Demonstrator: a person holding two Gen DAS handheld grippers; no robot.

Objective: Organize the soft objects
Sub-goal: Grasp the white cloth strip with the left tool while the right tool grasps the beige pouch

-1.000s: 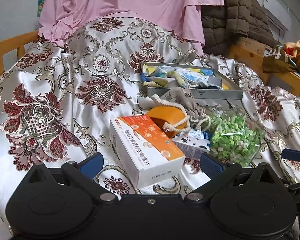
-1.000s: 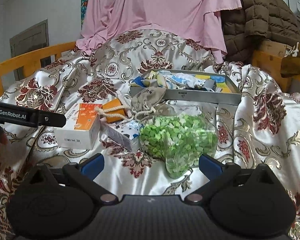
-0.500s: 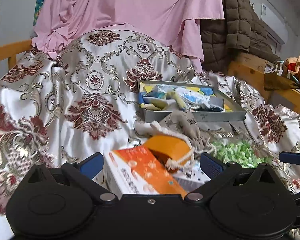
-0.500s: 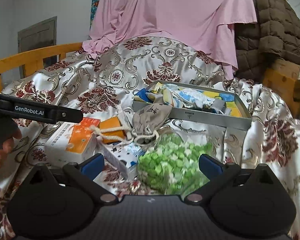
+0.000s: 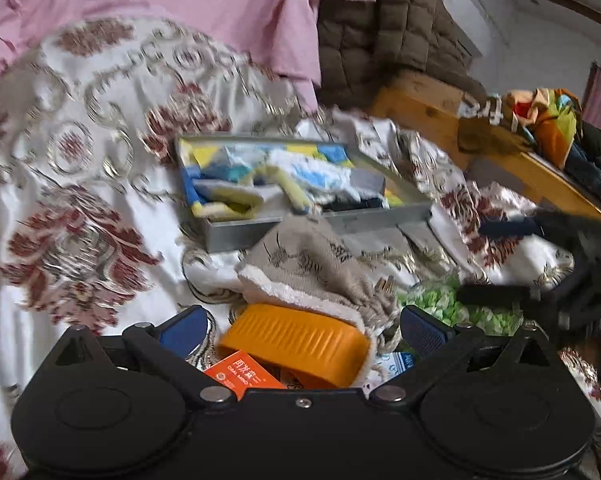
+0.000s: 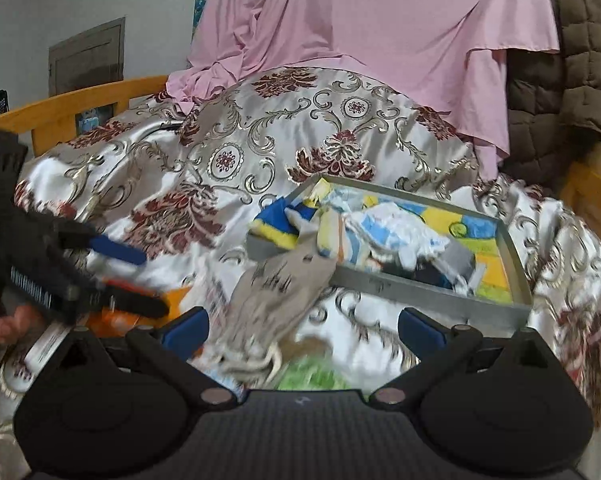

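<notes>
Both tongs are released and grasp nothing; the left gripper (image 5: 300,330) straddles the orange ribbed case (image 5: 296,344), the right gripper (image 6: 302,330) the beige drawstring pouch (image 6: 278,286), likely its next pick. The pouch lies on the satin bedspread (image 6: 260,152), leaning against the grey tray (image 6: 428,288) of soft cloths, probably its destination.

Both tongs, left (image 5: 302,330) and right (image 6: 302,328), have matte black bodies, silver screws and blue ribbed fingertips (image 5: 420,330).

Both wrist cameras sit low and close over the satin-covered bed, facing its far end; both show the grey metal tray (image 5: 320,220) (image 6: 428,286) and beige drawstring pouch (image 5: 312,264) (image 6: 276,292).
</notes>
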